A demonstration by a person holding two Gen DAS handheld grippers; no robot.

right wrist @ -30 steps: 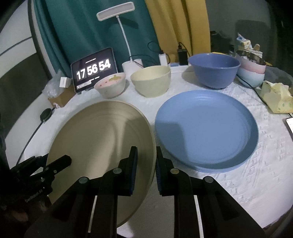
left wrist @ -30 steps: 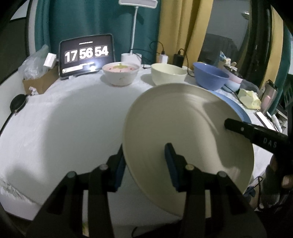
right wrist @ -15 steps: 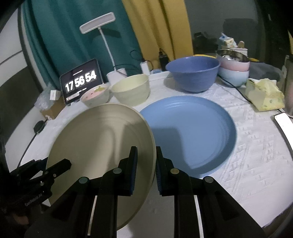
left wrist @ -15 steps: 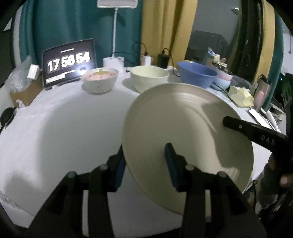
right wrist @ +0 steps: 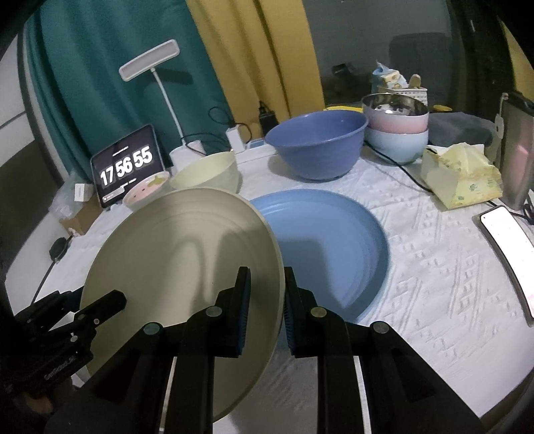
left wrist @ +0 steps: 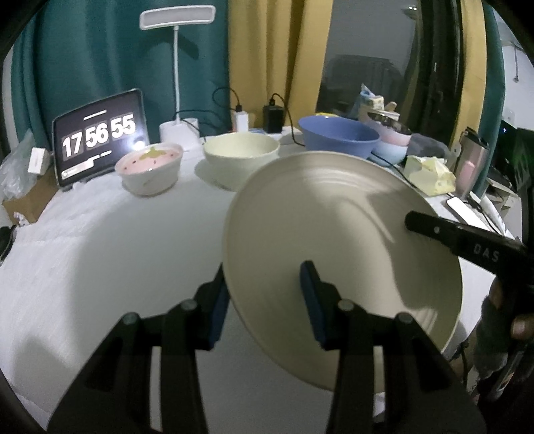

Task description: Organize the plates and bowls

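A large beige plate is held in the air, tilted, by both grippers. My left gripper is shut on its left rim. My right gripper is shut on its right rim; the plate shows in that view too. A blue plate lies flat on the white tablecloth, and the beige plate overlaps its left edge from above. At the back stand a pink-lined bowl, a cream bowl and a large blue bowl.
Stacked pink and light-blue bowls stand at the back right. A tablet clock, a desk lamp, chargers and cables line the back. A yellow tissue pack and a phone lie at the right.
Both grippers have carried the beige plate up and to the right, so it now overlaps the blue plate's left edge. The grip on both rims is unchanged.
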